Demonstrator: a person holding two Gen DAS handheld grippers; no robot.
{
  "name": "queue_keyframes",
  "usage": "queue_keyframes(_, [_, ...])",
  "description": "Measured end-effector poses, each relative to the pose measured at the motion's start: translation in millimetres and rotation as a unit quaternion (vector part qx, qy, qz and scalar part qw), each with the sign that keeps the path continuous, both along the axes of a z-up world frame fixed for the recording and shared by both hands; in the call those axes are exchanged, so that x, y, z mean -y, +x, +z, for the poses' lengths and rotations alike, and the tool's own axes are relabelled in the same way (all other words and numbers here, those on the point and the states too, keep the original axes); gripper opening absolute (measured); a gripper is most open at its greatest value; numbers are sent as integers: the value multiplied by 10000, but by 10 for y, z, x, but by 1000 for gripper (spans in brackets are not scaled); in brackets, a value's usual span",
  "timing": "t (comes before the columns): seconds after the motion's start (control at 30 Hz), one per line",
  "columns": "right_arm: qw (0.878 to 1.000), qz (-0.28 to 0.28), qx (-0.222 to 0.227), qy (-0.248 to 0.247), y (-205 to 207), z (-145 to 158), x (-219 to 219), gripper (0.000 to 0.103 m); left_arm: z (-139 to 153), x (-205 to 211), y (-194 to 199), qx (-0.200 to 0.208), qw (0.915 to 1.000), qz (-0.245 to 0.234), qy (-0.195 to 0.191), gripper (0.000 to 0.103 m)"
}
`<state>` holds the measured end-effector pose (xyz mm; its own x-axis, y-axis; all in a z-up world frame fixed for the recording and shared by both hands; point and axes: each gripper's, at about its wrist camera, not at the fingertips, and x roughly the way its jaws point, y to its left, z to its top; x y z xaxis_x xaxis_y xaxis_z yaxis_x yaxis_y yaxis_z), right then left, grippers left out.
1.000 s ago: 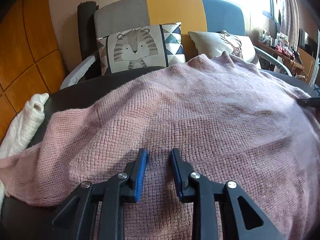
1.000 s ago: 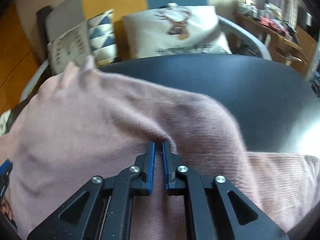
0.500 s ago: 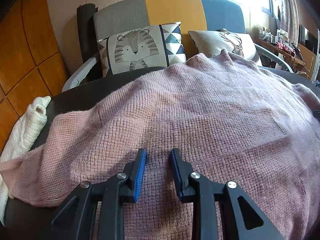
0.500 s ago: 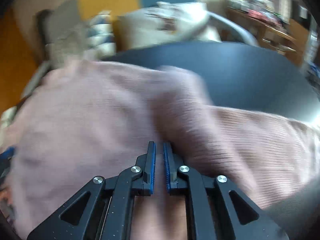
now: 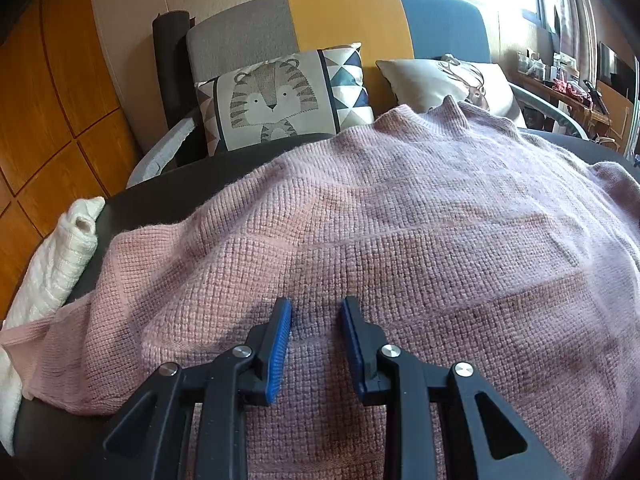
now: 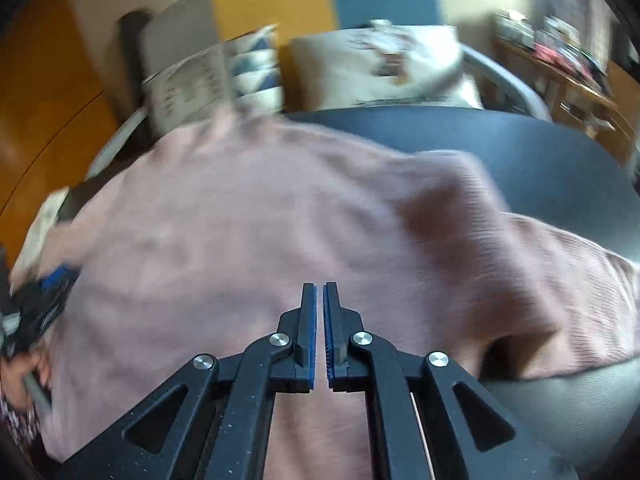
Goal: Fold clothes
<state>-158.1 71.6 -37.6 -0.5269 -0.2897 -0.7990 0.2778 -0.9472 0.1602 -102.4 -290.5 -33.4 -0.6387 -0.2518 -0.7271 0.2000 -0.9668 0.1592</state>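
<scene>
A pink knit sweater [image 5: 400, 240] is being kept spread flat across the dark table [image 5: 168, 204]. The left gripper [image 5: 316, 316] is being held over its near part, jaws apart, nothing gripped. The right gripper [image 6: 320, 294] is being carried above the sweater, jaws together and empty.

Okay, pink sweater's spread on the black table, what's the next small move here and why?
Probably open the right gripper and bring it down onto the sleeve lying out to the right on the table, to fold it in. Its jaws are shut with no cloth between them, while the left gripper sits half open over the flat sweater body, holding nothing.
</scene>
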Motion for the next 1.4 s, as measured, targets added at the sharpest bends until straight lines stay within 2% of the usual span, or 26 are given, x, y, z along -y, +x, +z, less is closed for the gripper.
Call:
queue_keyframes(0.13, [9993,250,127,235,71,-217,226,4,4,14,-1,-4,10000,-4,40,26])
queue_keyframes(0.2, [9995,256,109,175,64,-278,177,4,4,21,-1,-7,10000,-5,57,26])
queue_keyframes(0.43, [9976,-405,52,558,0,-279,-334,4,-3,24,-2,-13,10000,-1,55,26])
queue_keyframes(0.53, [9974,-610,47,374,-24,-309,-504,3,-5,26,-3,-13,10000,-2,50,26])
queue_keyframes(0.6, [9968,-679,109,411,-1,-273,-468,4,-5,29,-4,-11,10000,-4,44,26])
queue_keyframes(0.67, [9972,-717,136,186,109,-193,-420,4,-3,32,-8,-4,10000,-7,44,26])
queue_keyframes(0.73, [9976,-638,189,-175,264,-129,-346,4,4,28,-12,21,10000,-18,43,26])
queue_keyframes(0.83, [9980,-442,237,-373,474,-105,-209,4,41,6,-23,145,9998,-77,60,26])
queue_keyframes(0.97, [9974,-160,303,-627,778,-108,-37,4,216,-92,81,178,9974,-120,681,26])
queue_keyframes(1.03, [9961,-16,411,-778,870,-118,63,4,298,-255,214,86,9930,-292,1144,26])
queue_keyframes(1.1, [9946,142,492,-903,965,-124,186,4,323,-512,352,90,9897,-582,1309,26])
queue_keyframes(1.23, [9925,743,588,-773,1239,-153,511,4,215,-1104,699,254,9831,-1479,1045,26])
queue_keyframes(1.3, [9922,991,599,-452,1376,-207,589,4,129,-1331,920,273,9794,-1915,585,26])
queue_keyframes(1.33, [9919,1099,597,-243,1443,-242,608,4,117,-1383,1020,156,9786,-2028,304,26])
queue_keyframes(1.4, [9922,1113,546,-114,1534,-260,512,4,90,-1364,1189,7,9773,-2118,103,26])
